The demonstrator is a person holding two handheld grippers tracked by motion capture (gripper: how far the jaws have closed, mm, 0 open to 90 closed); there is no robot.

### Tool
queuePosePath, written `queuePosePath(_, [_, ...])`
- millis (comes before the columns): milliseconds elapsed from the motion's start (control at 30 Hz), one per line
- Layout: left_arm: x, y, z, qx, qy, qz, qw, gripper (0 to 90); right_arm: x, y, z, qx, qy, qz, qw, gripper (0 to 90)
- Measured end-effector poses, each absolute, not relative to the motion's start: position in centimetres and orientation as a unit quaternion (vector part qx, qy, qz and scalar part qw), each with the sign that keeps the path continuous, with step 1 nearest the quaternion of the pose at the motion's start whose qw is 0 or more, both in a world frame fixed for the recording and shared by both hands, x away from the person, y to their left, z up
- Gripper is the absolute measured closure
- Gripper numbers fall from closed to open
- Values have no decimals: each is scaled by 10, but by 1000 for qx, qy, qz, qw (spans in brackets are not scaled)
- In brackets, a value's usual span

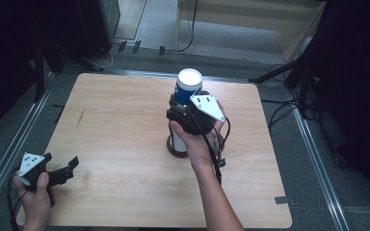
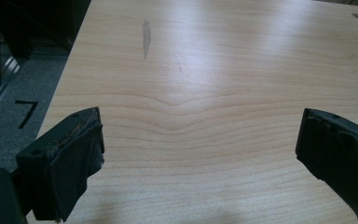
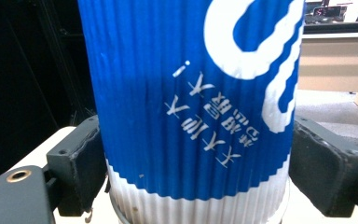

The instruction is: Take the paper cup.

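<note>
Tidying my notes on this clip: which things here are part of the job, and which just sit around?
In the job: blue and white cup, upside down; brown cup beneath it; right gripper clamping the blue one.

Lying about: left gripper, open; wooden table; floor cables.

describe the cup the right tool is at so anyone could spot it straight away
Start at the wooden table and look toward its far middle, where the right tool closes around a cup. It is a ribbed blue paper cup, upside down, with white printing, standing on a dark round thing unlike the bare wood elsewhere.
</note>
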State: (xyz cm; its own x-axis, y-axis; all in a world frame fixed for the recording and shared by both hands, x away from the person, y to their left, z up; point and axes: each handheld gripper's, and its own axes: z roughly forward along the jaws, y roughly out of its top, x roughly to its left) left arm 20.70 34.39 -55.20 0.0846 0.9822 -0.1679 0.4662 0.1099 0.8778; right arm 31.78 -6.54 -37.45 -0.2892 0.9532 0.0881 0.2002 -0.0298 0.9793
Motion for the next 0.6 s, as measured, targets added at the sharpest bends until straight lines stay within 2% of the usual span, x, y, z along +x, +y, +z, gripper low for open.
queuePosePath(533, [207,344,-552,598,605,296,434,19,319,-66,-374,471,600,538,358,148])
queuePosePath(600, [207,344,-552,598,605,296,435,19,319,-66,-373,469,601,537,361,172])
